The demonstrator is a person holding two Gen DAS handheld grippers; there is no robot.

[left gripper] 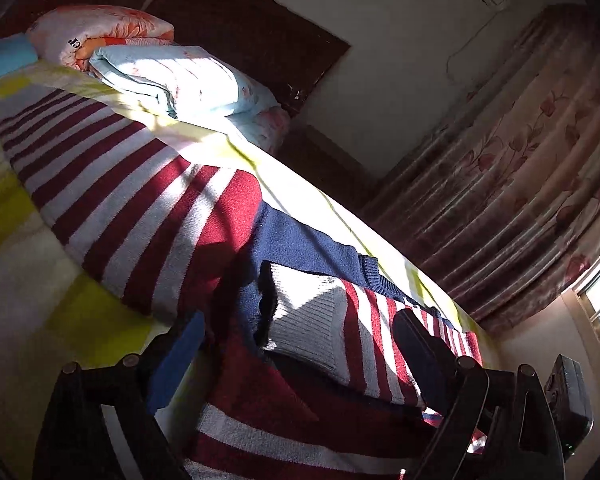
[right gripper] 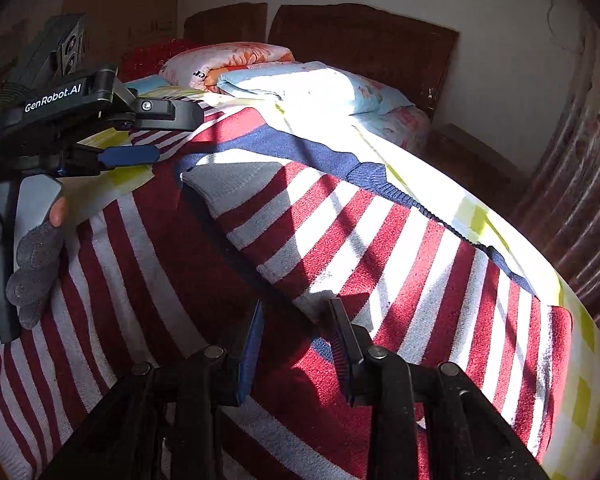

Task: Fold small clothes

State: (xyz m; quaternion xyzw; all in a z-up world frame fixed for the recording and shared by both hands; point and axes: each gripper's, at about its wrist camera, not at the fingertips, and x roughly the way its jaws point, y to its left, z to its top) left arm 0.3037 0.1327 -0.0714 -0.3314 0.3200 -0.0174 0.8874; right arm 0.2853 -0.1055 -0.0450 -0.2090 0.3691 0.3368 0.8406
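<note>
Folding a sleeve across the body appears to be the step in hand: the striped sweater (right gripper: 340,240) is lying flat on the bed (right gripper: 480,216), along its sunlit far edge, and one sleeve with a grey ribbed cuff (right gripper: 228,184) is already lying over the chest. The right gripper (right gripper: 300,344) is hovering low over the red and white knit, its jaws partly spread with nothing pinched between them. The left gripper (right gripper: 156,136), seen from the right wrist view in a gloved hand (right gripper: 32,264), is standing spread and empty near the shoulder. Next, I judge, calls for catching the other sleeve or a side hem. The sweater is showing a navy band (right gripper: 268,140) and looking thick and soft.
</note>
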